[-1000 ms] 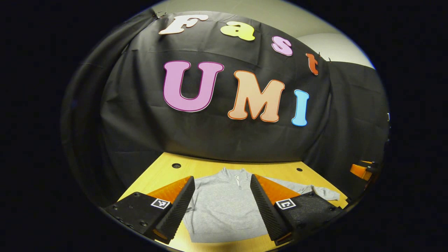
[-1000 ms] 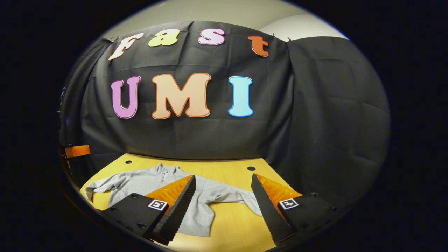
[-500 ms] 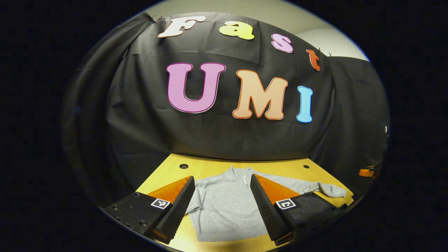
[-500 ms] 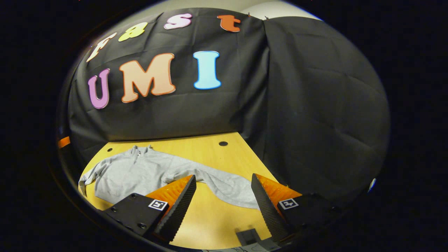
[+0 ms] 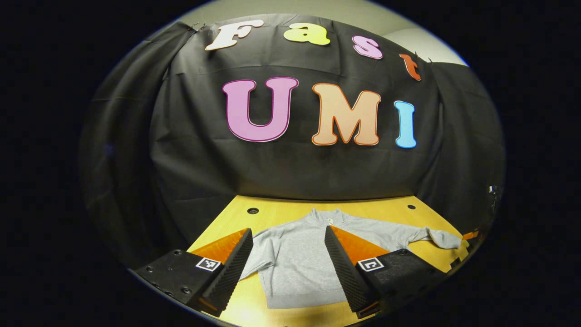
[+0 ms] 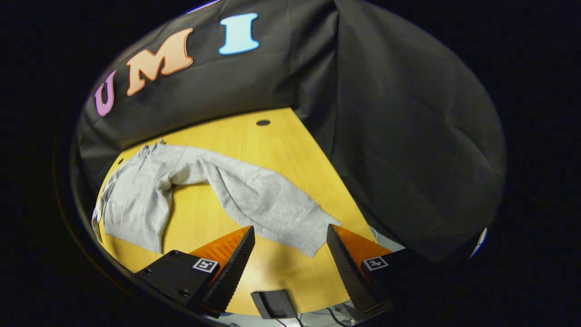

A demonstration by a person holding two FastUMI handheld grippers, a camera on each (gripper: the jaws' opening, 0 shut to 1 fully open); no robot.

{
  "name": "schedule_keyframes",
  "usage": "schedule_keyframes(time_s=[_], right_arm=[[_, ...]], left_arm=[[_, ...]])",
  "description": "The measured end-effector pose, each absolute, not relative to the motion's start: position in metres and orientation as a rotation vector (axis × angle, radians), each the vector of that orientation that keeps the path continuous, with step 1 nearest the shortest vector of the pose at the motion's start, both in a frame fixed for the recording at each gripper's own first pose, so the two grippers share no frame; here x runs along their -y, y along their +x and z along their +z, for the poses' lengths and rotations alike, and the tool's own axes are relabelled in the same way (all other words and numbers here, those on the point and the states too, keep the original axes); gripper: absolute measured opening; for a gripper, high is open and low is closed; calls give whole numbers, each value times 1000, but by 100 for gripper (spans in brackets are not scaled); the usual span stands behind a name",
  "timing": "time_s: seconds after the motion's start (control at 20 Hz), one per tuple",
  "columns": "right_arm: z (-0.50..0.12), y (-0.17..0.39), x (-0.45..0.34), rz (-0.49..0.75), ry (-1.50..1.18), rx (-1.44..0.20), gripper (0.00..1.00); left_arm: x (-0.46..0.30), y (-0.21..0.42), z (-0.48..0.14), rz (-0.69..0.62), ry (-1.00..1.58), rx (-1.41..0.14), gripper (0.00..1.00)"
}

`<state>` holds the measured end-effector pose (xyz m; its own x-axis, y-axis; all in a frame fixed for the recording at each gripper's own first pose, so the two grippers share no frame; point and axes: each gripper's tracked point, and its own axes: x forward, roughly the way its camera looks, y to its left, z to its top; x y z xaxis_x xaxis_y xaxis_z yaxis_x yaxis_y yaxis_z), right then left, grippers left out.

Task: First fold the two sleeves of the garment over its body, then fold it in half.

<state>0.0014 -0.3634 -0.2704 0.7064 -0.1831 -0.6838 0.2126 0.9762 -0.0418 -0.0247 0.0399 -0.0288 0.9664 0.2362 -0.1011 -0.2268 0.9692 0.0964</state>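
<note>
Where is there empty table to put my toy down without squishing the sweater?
Bare table lies behind the grey sweater, up to the black cloth wall. Another free patch sits between the sweater's body and its spread sleeve. Near the sleeve cuff it is crowded: the right tongs hover open there.

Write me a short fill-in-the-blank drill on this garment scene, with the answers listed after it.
1. The grey garment lies on a ____ table.
2. The right gripper is ____, its fingers either side of the sleeve cuff.
3. The left gripper is open above the garment's ____.
4. So far ____ sleeves are folded over the body.

Answers: wooden; open; body; no
</note>
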Motion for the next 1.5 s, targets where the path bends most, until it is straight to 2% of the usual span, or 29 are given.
schedule_keyframes(time_s=[0.25, 0.45, 0.7, 0.8, 0.85, 0.9, 1.0, 1.2, 1.25, 1.3, 1.35, 1.5], right_arm=[[-315, 22, 385, -208, 16, -864, 100], [-326, 31, 390, -188, 27, -902, 100], [-336, 38, 385, -104, 33, -956, 100], [-338, 39, 386, -76, 32, -974, 90], [-339, 39, 385, -68, 30, -984, 92], [-336, 40, 385, -55, 32, -983, 88], [-340, 43, 386, -52, 54, -992, 75], [-340, 45, 379, -31, 132, -997, 29], [-340, 46, 378, -30, 125, -983, 20], [-341, 48, 379, -28, 110, -968, 20], [-338, 46, 379, -22, 93, -959, 13], [-335, 48, 382, -36, 70, -942, 13]], left_arm=[[-34, -29, -38, 273, 87, -136, 93], [-25, -28, -48, 289, 85, -161, 93], [-11, -22, -55, 297, 67, -176, 93], [-5, -19, -57, 299, 58, -180, 93], [-2, -18, -58, 302, 58, -179, 93], [-1, -18, -58, 305, 58, -181, 93], [3, -18, -60, 310, 58, -189, 93], [12, -16, -64, 313, 55, -199, 93], [14, -15, -63, 310, 57, -203, 93], [17, -14, -63, 305, 59, -204, 93], [21, -12, -62, 298, 61, -205, 93], [29, -6, -63, 279, 63, -211, 93]])
